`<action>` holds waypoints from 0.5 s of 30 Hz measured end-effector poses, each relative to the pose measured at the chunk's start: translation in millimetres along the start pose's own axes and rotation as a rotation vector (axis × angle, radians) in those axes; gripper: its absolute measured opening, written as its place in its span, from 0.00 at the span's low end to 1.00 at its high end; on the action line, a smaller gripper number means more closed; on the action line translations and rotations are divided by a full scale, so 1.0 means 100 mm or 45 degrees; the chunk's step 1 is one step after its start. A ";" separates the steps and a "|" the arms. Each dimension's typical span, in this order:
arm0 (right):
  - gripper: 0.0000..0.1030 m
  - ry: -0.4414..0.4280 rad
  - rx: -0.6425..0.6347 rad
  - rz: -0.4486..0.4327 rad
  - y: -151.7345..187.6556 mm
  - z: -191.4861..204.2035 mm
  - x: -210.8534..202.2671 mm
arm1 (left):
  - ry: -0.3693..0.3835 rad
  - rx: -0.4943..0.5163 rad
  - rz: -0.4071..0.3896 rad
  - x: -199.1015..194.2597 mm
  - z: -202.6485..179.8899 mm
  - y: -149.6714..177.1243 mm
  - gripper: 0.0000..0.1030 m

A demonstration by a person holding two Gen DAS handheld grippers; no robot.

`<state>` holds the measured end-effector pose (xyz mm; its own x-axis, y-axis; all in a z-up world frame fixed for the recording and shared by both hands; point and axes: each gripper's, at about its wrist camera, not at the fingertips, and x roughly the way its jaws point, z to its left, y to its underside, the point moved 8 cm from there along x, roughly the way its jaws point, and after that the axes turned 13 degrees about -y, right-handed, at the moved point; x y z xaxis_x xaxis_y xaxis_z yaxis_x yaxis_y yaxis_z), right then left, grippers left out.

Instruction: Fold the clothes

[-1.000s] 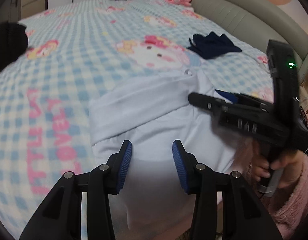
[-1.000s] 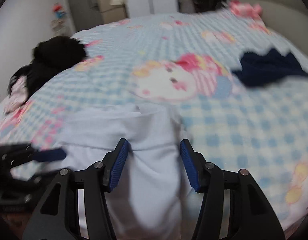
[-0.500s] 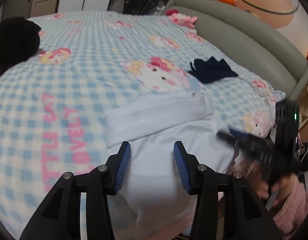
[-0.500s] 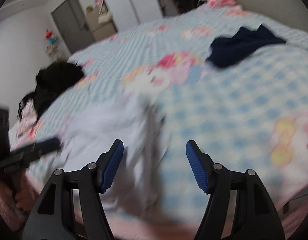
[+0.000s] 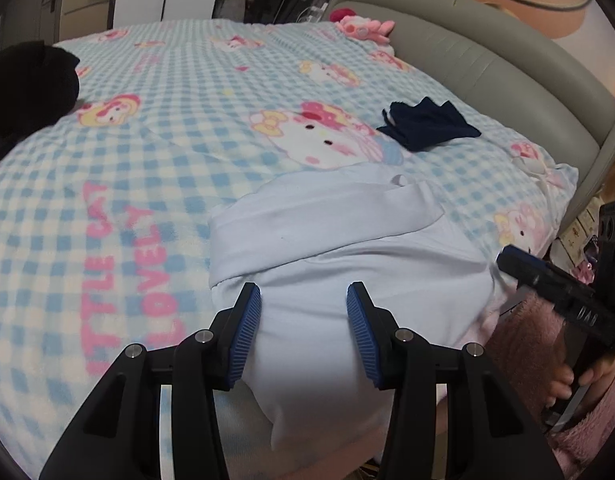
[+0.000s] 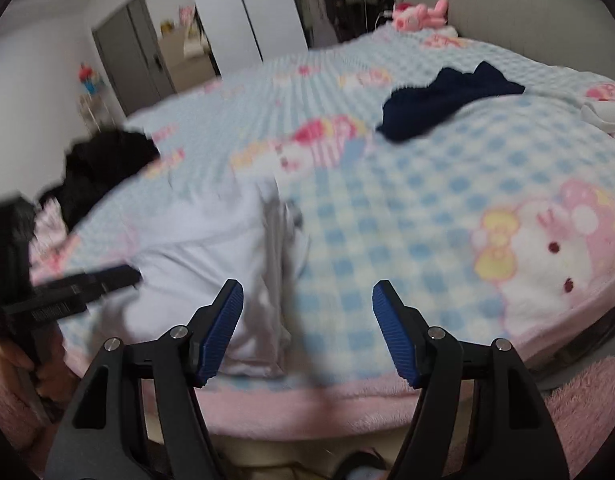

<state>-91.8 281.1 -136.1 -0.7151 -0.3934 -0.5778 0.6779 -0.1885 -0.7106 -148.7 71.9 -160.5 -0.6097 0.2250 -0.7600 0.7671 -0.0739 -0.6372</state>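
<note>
A pale blue-white garment [image 5: 347, 240] lies partly folded at the near edge of the bed, a sleeve band laid across its top. My left gripper [image 5: 305, 312] hovers over its lower part, open, its pads clear of the cloth showing between them. In the right wrist view the same garment [image 6: 203, 264] is blurred at lower left. My right gripper [image 6: 307, 308] is just right of the garment's edge, above the checked blanket [image 6: 407, 208]. Its jaws are opening with nothing between them. It also shows as the right gripper [image 5: 547, 284] beside a pink sleeve.
A navy garment [image 5: 427, 124] lies further back on the right. A black garment [image 5: 23, 84] is heaped at the bed's left edge. A pink plush toy [image 5: 363, 28] rests by the grey headboard [image 5: 487, 60]. Cupboards and a door stand beyond the bed.
My right gripper has pulled off the pale garment toward the right and opened wider. The left gripper has stayed over the garment, tilting up slightly.
</note>
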 end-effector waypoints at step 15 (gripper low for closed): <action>0.66 0.010 -0.034 0.259 0.40 -0.02 0.39 | -0.083 -0.039 0.101 0.03 0.29 0.15 0.56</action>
<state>-92.9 259.4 -188.0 -0.5651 -0.4138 -0.7138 0.8039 -0.0816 -0.5891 -144.9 43.3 -175.6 -0.5576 0.1562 -0.8153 0.8186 -0.0592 -0.5713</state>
